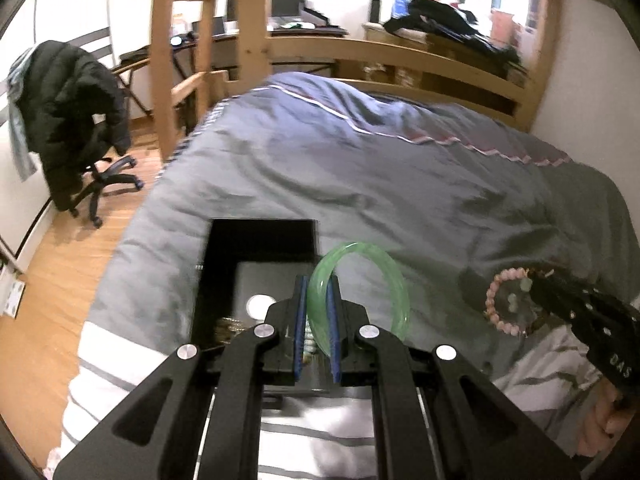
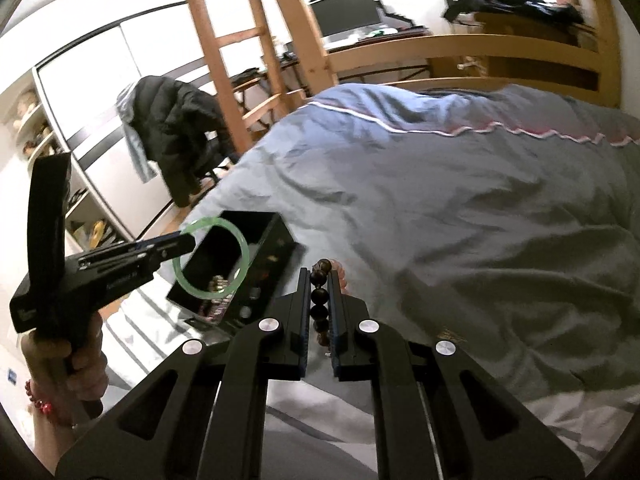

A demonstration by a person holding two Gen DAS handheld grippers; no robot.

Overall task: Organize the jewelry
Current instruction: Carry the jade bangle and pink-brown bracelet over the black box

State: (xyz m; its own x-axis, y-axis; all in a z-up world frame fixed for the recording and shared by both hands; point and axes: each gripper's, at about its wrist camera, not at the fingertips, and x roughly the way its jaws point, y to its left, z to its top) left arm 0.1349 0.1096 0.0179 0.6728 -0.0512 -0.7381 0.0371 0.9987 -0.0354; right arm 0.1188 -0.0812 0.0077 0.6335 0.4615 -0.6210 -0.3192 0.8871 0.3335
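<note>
My left gripper (image 1: 317,284) is shut on a green translucent bangle (image 1: 394,276), held above an open black jewelry box (image 1: 260,240) on the bed. In the right wrist view the left gripper (image 2: 188,243) holds the bangle (image 2: 244,252) over the box (image 2: 272,248), which has jewelry inside. My right gripper (image 2: 320,276) is shut on a dark bead bracelet (image 2: 319,294), with pink beads (image 2: 341,272) behind. In the left wrist view the right gripper (image 1: 540,280) carries a pink bead bracelet (image 1: 494,304) to the right of the box.
A grey-blue quilt (image 1: 360,176) covers the bed, with a white striped sheet (image 1: 120,368) at the near edge. A wooden bed frame and ladder (image 1: 172,60) stand behind. An office chair with a black jacket (image 1: 68,112) stands on the wooden floor at left.
</note>
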